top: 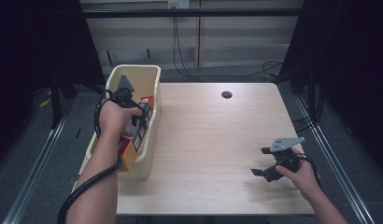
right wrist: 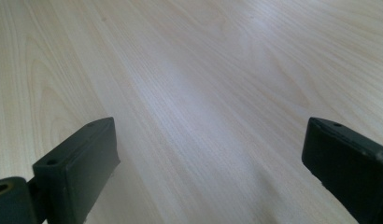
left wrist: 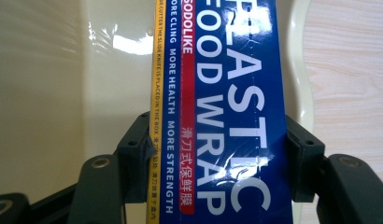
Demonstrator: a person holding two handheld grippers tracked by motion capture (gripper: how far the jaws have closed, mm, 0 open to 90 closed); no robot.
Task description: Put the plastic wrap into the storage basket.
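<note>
A long blue box of plastic food wrap (left wrist: 227, 93) with a yellow edge lies lengthwise in the cream plastic bin (top: 152, 77). My left gripper (left wrist: 217, 151) is shut on it, one jaw pressed to each long side. From above, the left gripper (top: 131, 114) is down inside the bin, and the box's yellow end (top: 129, 156) sticks up over the bin's near rim. My right gripper (top: 260, 163) hovers low over the table's near right part, open, its jaws wide apart in the right gripper view (right wrist: 210, 154) with bare wood between them.
The bin hangs at the left edge of the light wooden table (top: 213, 140). A dark round cable hole (top: 226, 94) sits at the table's far middle. Cables run across the floor behind, and metal rails flank both sides.
</note>
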